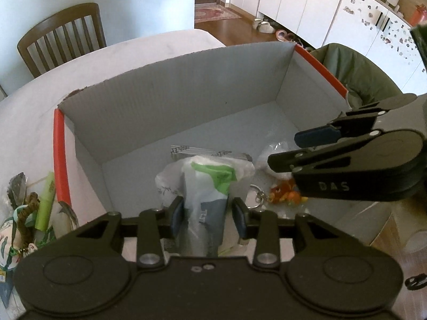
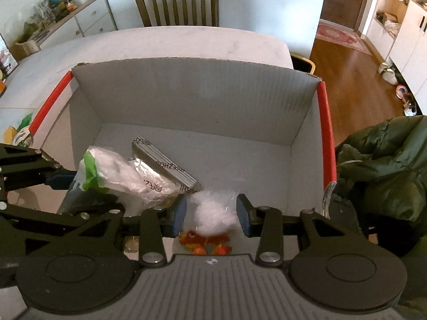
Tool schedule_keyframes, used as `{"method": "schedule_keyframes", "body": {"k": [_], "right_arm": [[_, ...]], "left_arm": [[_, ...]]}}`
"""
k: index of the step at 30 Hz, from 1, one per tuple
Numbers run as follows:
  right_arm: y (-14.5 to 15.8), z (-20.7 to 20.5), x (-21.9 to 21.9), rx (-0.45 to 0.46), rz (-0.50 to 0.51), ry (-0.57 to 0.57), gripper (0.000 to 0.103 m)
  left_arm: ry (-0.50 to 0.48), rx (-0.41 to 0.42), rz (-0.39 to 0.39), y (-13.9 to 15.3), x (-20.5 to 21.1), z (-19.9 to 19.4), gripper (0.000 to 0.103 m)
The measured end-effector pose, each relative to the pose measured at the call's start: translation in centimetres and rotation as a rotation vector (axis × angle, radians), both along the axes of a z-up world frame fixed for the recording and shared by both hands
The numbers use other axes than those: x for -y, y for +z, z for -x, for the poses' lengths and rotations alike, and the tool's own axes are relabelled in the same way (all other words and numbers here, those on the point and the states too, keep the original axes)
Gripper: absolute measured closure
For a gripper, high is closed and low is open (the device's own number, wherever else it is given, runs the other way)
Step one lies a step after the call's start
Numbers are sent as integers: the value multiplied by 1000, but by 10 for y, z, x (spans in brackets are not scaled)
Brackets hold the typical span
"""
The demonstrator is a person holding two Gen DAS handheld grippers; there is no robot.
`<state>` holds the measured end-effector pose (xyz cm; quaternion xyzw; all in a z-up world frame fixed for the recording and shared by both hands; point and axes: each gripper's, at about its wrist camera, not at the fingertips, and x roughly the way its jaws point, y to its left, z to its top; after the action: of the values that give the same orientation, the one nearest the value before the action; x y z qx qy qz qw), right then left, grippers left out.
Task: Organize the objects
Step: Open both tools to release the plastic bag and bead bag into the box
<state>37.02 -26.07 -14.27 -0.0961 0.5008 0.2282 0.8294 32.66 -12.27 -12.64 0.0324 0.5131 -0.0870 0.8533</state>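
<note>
Contents of the open cardboard box (image 2: 186, 90) on my table (image 2: 160, 42): one white-and-green plastic bag (image 1: 205, 184), one grey corrugated pack (image 2: 165, 162) lying behind it, one clear pouch of white fluff (image 2: 213, 213), one orange toy (image 2: 205, 242) with a key ring (image 1: 256, 194). My left gripper (image 1: 206, 213) — pads either side of the bag's near end, whether pinching I cannot tell. My right gripper (image 2: 210, 212) — fingers spread, flanking the fluff pouch.
</note>
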Motion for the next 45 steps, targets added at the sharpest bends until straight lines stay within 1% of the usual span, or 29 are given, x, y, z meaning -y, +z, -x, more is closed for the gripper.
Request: {"method": "schedule_keyframes", "body": {"k": [2, 5, 6, 9, 12, 26, 29, 34, 37, 41, 44, 45], "right_arm": [[3, 2, 2, 4, -10, 0, 62], [10, 5, 8, 9, -43, -13, 61], [13, 5, 8, 12, -56, -18, 60], [23, 10, 12, 37, -91, -22, 51], [32, 18, 15, 63, -108, -24, 49], [74, 56, 26, 148, -205, -57, 49], [83, 66, 25, 164, -218, -58, 47], [92, 81, 20, 183, -234, -71, 47], [98, 91, 17, 198, -241, -81, 46], [106, 106, 11, 220, -257, -101, 42], [111, 116, 4, 232, -263, -104, 40], [113, 119, 2, 237, -264, -107, 39]], "left_arm": [[3, -5, 1, 1, 1, -3, 64], [10, -12, 1, 2, -1, 1, 59], [12, -14, 1, 2, 0, 0, 58], [18, -15, 12, 4, -4, 4, 52], [25, 0, 18, 11, -8, 10, 45], [25, 109, 69, 52, -12, 36, 43], [24, 140, 74, 62, -16, 43, 43], [32, 174, 101, 77, -29, 56, 42], [36, 194, 100, 84, -37, 63, 41], [34, 218, 118, 92, -49, 72, 40], [25, 249, 103, 98, -57, 82, 39], [23, 256, 102, 99, -60, 85, 36]]}}
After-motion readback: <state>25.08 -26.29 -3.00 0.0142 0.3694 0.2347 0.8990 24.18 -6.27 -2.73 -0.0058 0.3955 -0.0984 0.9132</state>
